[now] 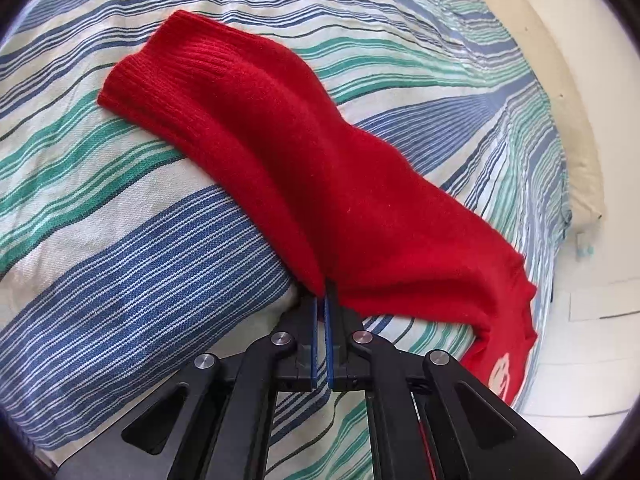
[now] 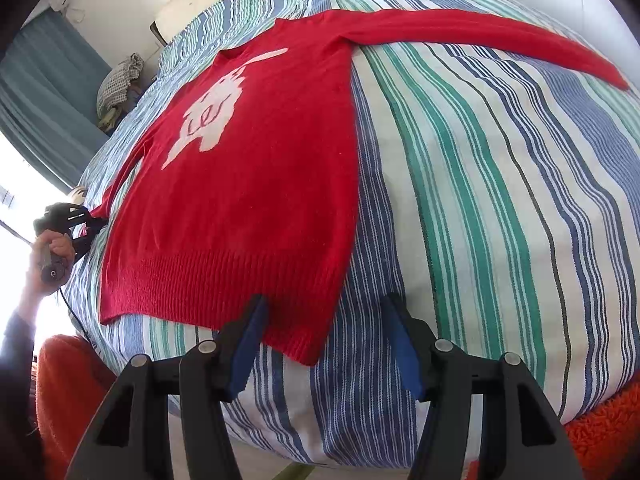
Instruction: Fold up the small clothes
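A small red knit sweater [image 2: 240,184] with a white animal design lies flat on the striped bedcover [image 2: 480,200]. Its far sleeve [image 2: 480,40] stretches out to the right. My left gripper [image 1: 323,294] is shut on the other sleeve [image 1: 280,128] of the red sweater, pinching its edge; the ribbed cuff lies ahead on the cover. The left gripper also shows at the left of the right wrist view [image 2: 86,220], at the sweater's left side. My right gripper [image 2: 326,312] is open, its fingers either side of the hem's near right corner [image 2: 308,344].
The bed [image 1: 120,260] fills both views. A checked bundle [image 2: 120,80] sits at the far end near a blue curtain [image 2: 44,92]. Orange fluffy fabric [image 2: 600,436] lies below the near bed edge. A pale floor [image 1: 592,340] shows past the bed's right edge.
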